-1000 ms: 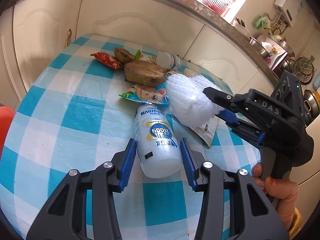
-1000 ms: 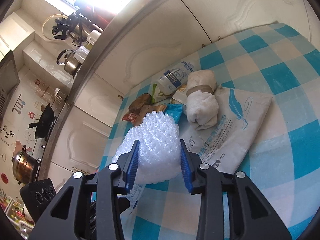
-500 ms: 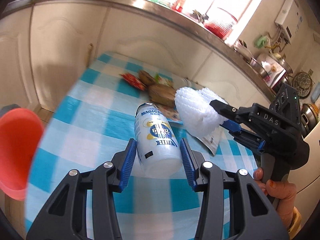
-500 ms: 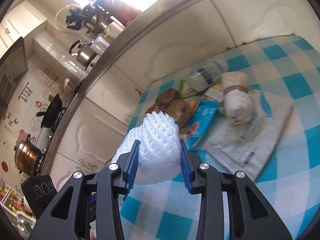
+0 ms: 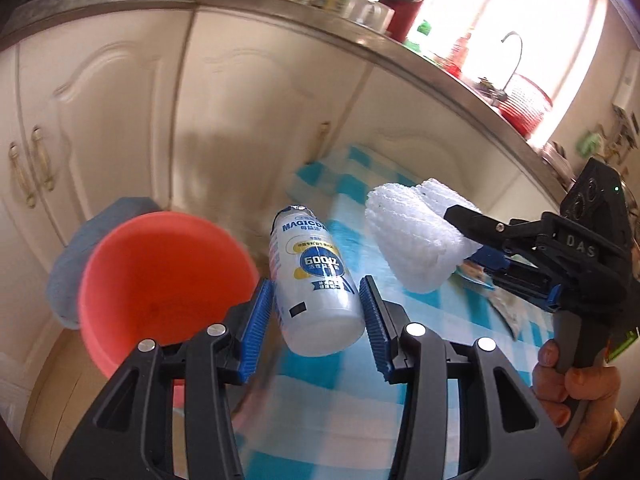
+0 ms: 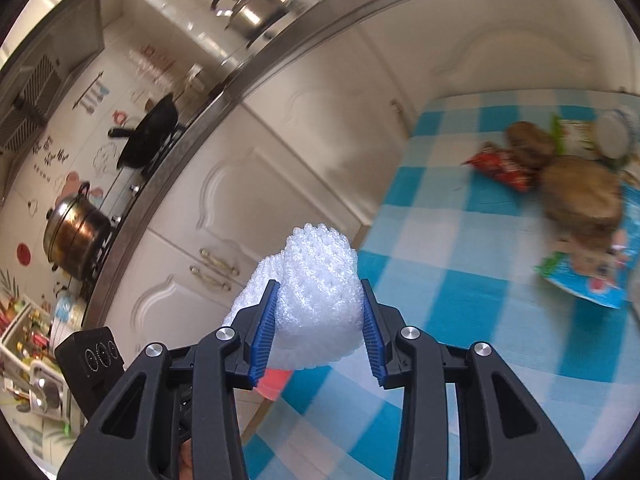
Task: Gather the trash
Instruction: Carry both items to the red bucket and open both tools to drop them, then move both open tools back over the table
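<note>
Left wrist view, left to right. A red bin (image 5: pixel 160 280) stands on the floor at the left, beside the edge of the table (image 5: pixel 332 404) with its blue-and-white checked cloth. Its visible interior shows no contents, though part of it is hidden behind the gripper. The left gripper (image 5: pixel 316 312) holds a white plastic bottle (image 5: pixel 314 280) between its blue pads, jaws clamped on the lower body, cap end pointing away. The bottle is off the table, near the bin's rim but not above the opening. To the right, the right gripper (image 5: pixel 472 236) is closed on a white foam fruit net (image 5: pixel 416 236), also held above the cloth.

Right wrist view, left to right. The foam net (image 6: pixel 316 292) sits squeezed between the jaws — both pads press its sides — near the table's edge, with a patch of red showing just below it. Farther right, uncollected items lie on the cloth: a red snack wrapper (image 6: pixel 504 166), two brown husk-like pieces (image 6: pixel 580 196), a blue cartoon-printed packet (image 6: pixel 592 276) and a small bottle (image 6: pixel 612 134) at the frame edge.

Assessment: two items are gripped and in transit; neither is deposited. At least five items are left to collect — the task appears to be in an early stage.
</note>
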